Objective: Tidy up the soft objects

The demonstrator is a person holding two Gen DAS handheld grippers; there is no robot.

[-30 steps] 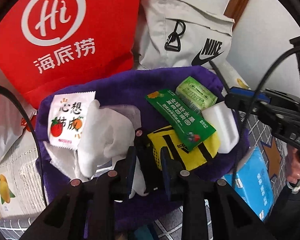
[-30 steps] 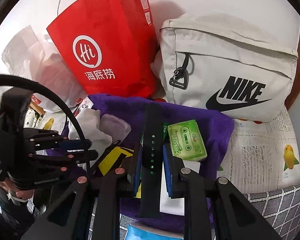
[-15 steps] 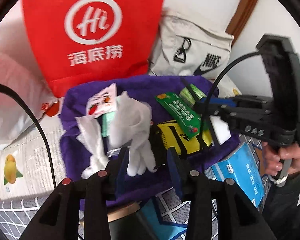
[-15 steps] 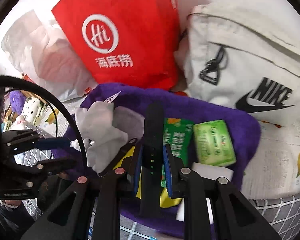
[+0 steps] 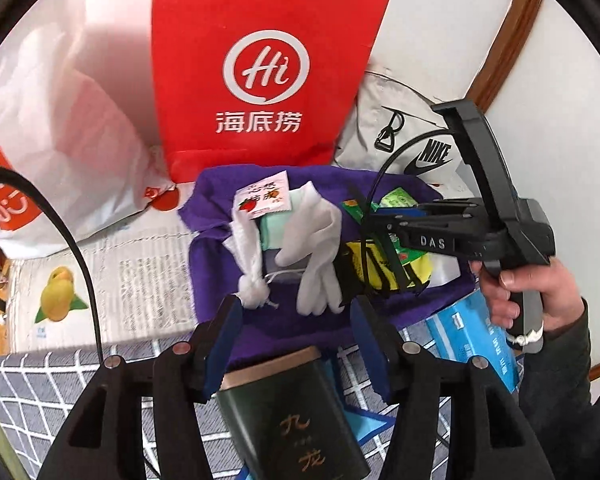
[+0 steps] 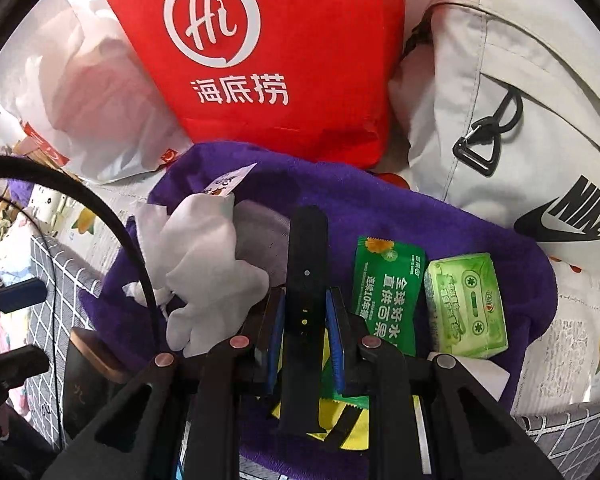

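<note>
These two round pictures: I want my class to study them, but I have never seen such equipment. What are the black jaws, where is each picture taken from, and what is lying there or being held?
No robot here: a person holds a hand-held gripper in each hand, each with a wide-angle camera looking along its fingers. The left camera shows the left gripper, jaws opening with nothing between them, above a dark tin; the person's hand grips the other tool. The right camera shows the right gripper shut on a black strap. On the purple cloth lie white gloves, a green sachet and a green tissue pack. Behind stand a red bag and a grey Nike bag.
</note>
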